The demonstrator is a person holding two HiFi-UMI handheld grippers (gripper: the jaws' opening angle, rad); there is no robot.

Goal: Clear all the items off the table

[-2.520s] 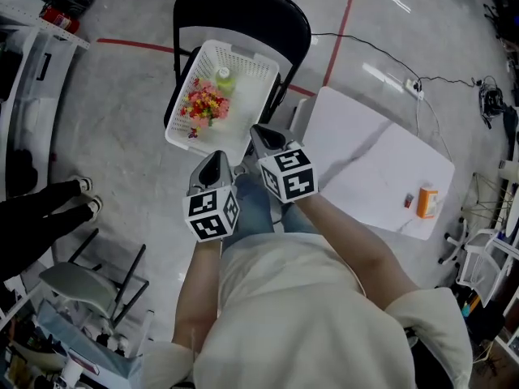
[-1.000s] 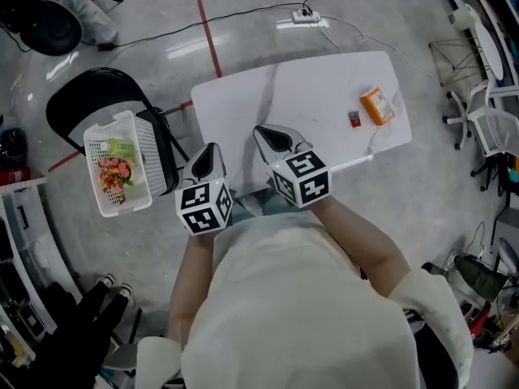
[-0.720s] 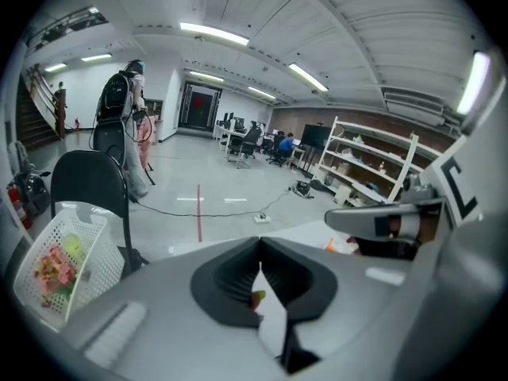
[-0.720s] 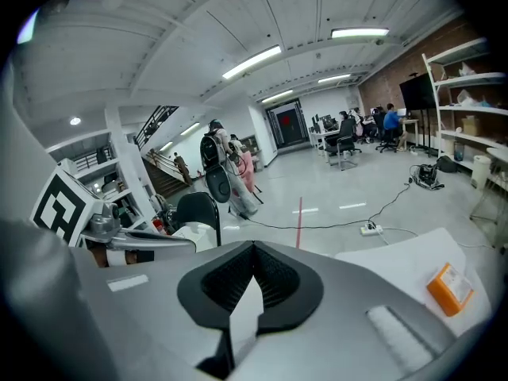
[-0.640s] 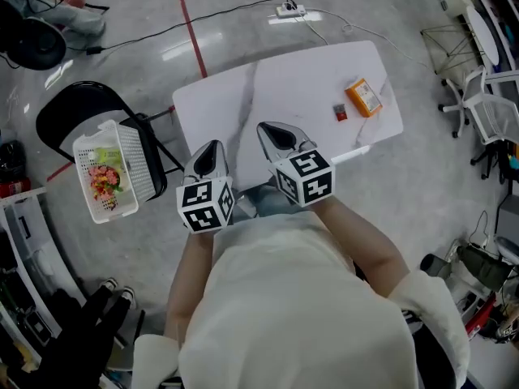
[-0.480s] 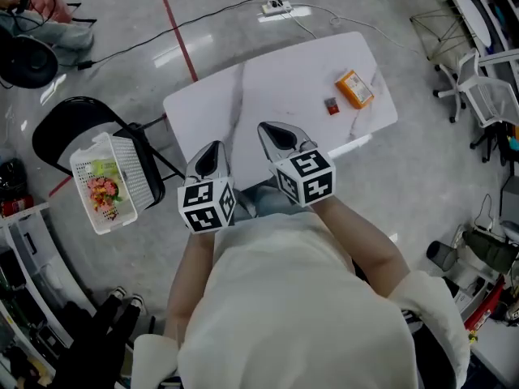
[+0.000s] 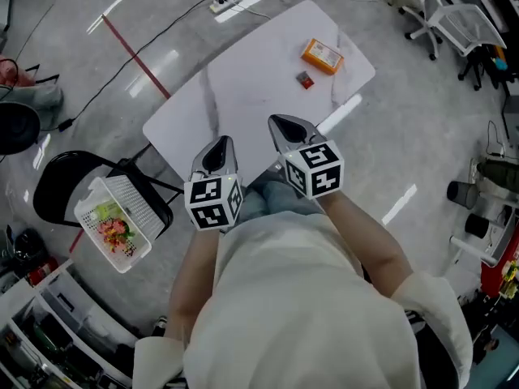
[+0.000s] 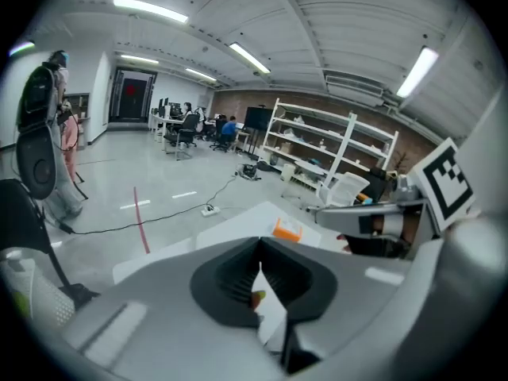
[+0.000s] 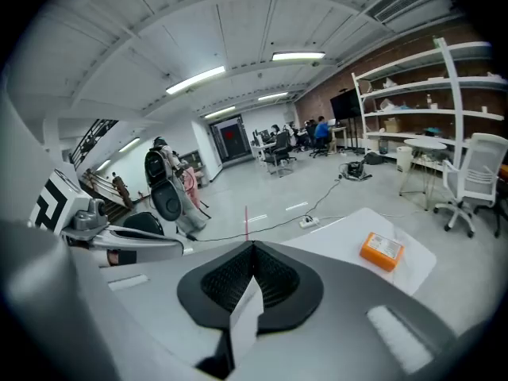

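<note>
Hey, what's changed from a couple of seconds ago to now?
The view swung from the white plastic basket on the black chair, now lower left, to the white table ahead. Nothing was grasped or released. The left gripper and right gripper stay shut and empty; the orange box and small red item remain on the table.

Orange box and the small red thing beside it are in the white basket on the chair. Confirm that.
Wrong. The head view shows the orange box and the small red thing beside it on the white table, not in the basket on the chair.
</note>
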